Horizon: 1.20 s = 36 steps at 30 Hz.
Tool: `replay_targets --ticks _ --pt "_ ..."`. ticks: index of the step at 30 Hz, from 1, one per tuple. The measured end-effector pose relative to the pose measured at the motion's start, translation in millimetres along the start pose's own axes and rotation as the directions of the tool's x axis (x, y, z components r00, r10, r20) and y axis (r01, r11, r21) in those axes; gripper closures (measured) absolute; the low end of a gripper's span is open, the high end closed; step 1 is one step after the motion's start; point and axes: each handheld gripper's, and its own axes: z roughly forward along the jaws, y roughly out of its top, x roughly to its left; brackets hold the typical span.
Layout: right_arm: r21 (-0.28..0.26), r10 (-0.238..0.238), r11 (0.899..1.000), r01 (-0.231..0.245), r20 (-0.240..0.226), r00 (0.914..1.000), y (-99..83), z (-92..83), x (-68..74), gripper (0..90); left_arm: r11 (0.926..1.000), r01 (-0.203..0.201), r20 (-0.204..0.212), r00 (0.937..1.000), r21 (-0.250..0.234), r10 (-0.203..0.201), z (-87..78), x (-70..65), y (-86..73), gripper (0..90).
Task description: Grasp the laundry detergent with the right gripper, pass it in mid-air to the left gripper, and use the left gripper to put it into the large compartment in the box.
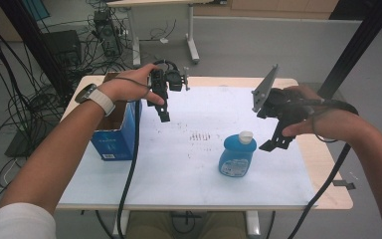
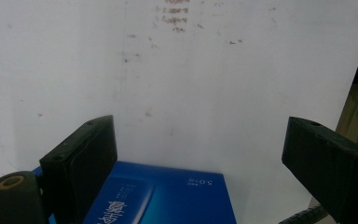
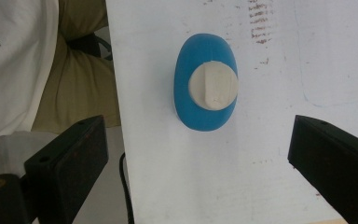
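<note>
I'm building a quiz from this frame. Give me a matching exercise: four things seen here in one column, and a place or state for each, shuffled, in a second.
Things:
1. blue bottle
2. blue box
3. left gripper
4. right gripper

Places or states:
A. open at the top, at the table's left edge
B. open, above the white sheet beside the box
C. upright, with a cream cap
D. open, just right of the bottle

Pairs: 1-C, 2-A, 3-B, 4-D
</note>
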Motion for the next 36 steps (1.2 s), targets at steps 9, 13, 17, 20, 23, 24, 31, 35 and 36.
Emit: replay_targets --ticks 9,13,17,20,23,24,31,35,36 --pt "-0.029 0.019 0.999 -0.019 -0.006 0.9998 -9.8 13.0 -2.9 4.5 1.0000 -0.005 0.000 1.0000 -0.005 0.005 2.1 -1.2 0.3 10.5" --pt "-0.052 0.039 0.998 -0.039 -0.002 0.9993 -15.3 19.3 -3.7 4.5 1.0000 -0.004 0.002 1.0000 -0.008 0.004 3.7 -1.2 0.4 10.5" --pt "-0.072 0.054 0.996 -0.053 -0.001 0.9986 -21.1 23.7 -4.3 4.3 1.0000 -0.003 0.004 1.0000 -0.003 0.003 5.5 -0.6 -0.5 10.5" --pt "-0.081 0.062 0.995 -0.062 -0.001 0.9981 -24.5 26.0 -3.9 4.4 1.0000 -0.002 0.006 1.0000 -0.001 0.002 5.8 -0.2 -0.8 10.5" --pt "-0.089 0.070 0.994 -0.070 -0.001 0.9975 -27.1 29.1 -4.3 4.4 1.0000 -0.001 0.006 1.0000 -0.005 0.001 6.4 -0.7 -0.1 10.5" --pt "-0.089 0.070 0.994 -0.070 -0.001 0.9975 -27.1 29.1 -4.3 4.4 1.0000 -0.001 0.006 1.0000 -0.005 0.001 6.4 -0.7 -0.1 10.5" --pt "-0.106 0.081 0.991 -0.081 -0.001 0.9967 -29.9 35.9 -5.4 4.4 1.0000 -0.003 0.004 1.0000 -0.006 0.003 7.1 -1.4 1.0 10.5" --pt "-0.117 0.090 0.989 -0.089 0.006 0.9959 -31.0 39.1 -6.6 4.5 1.0000 -0.005 0.005 1.0000 -0.003 0.005 7.3 -1.7 1.7 10.5" --pt "-0.123 0.093 0.988 -0.091 0.008 0.9956 -31.6 39.9 -6.9 4.3 1.0000 -0.005 0.006 1.0000 -0.003 0.005 7.3 -1.6 1.8 10.5"
